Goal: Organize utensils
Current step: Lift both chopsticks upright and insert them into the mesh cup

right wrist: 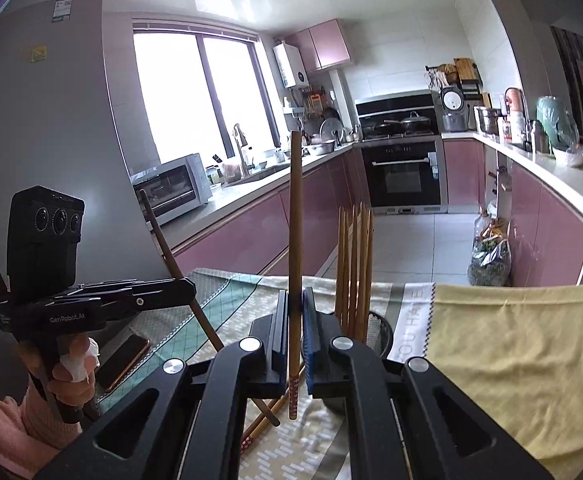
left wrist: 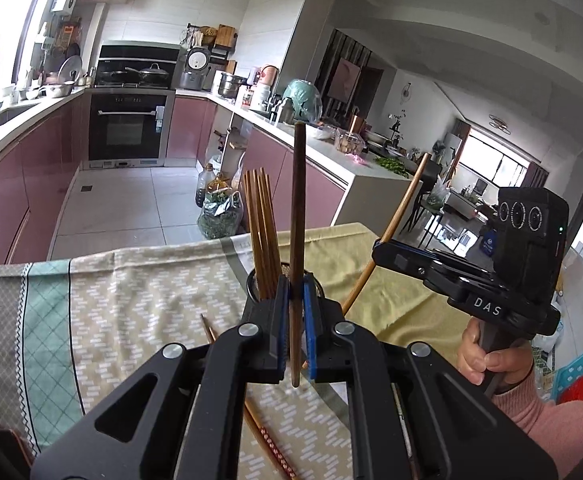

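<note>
Legible markings:
- "DAS": white letters on the black body of the right gripper [left wrist: 387, 254], left wrist view, at about 4 o'clock.
- "GenRobot.AI": small pale print on the black body of the left gripper [right wrist: 189, 286], right wrist view, at about 8 o'clock.
- "OU HA E": partial grey lettering on the cloth's white band [right wrist: 411, 320], at about 4 o'clock.
- Sticker on the fridge [right wrist: 61, 8], at 11 o'clock: too small to read.

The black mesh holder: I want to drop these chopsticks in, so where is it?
The black mesh holder stands on the patterned cloth, just beyond both grippers' fingertips, already holding upright chopsticks; the yellow towel lies to its right.
</note>
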Demonstrator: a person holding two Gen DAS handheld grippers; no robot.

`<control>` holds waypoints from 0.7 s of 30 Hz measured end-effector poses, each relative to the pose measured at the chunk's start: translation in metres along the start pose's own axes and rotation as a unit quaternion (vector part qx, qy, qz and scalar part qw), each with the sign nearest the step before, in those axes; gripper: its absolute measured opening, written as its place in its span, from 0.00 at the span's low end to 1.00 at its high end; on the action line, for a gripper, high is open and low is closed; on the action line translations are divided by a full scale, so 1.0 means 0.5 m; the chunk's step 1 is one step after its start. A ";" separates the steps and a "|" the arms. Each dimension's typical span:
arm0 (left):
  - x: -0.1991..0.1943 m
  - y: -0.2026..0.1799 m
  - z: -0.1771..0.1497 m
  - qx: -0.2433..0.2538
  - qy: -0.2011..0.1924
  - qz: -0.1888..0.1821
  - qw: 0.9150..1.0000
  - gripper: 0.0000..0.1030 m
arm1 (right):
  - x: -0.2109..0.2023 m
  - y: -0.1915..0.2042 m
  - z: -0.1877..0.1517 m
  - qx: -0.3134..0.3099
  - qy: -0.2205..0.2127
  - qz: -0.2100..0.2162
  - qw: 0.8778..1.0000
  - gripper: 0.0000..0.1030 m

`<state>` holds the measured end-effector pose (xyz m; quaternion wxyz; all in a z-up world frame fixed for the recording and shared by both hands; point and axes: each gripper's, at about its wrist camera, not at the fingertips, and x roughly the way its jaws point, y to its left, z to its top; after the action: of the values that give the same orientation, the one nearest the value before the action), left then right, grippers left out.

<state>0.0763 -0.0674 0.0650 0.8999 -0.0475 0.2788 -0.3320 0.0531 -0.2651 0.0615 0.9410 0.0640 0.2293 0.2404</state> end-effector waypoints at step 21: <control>0.057 -0.052 0.112 0.035 -0.022 0.038 0.998 0.07 | 0.045 -0.024 0.085 -0.031 -0.011 -0.035 0.999 0.05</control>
<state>0.1092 -0.1111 0.1057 0.9187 -0.0129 0.2491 -0.3061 0.0954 -0.2650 0.0872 0.9530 0.0296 0.2131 0.2133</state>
